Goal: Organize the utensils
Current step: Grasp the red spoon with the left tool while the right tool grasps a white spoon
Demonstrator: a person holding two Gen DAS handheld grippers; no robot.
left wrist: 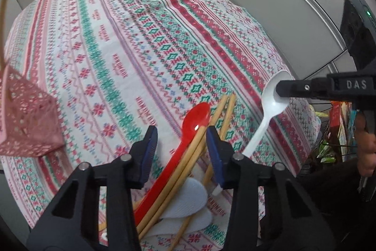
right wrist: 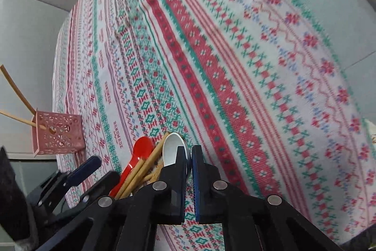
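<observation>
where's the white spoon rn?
White spoon is pinched at its bowl by the right gripper, right of the red spoon and chopsticks, near the tablecloth's edge.

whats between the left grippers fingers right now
In the left wrist view, the red spoon and a pair of wooden chopsticks lie between the left gripper's open fingers, not yet pinched.

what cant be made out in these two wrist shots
- Red spoon handle end: left wrist view, hidden behind the left claw.
- White spoon handle: right wrist view, hidden behind the shut right claw.
- Pink basket: left wrist view, blurred and cut off by the left edge, so its contents are unreadable.
- White pads under the chopsticks: left wrist view, partly covered, so what they are is unclear.
</observation>
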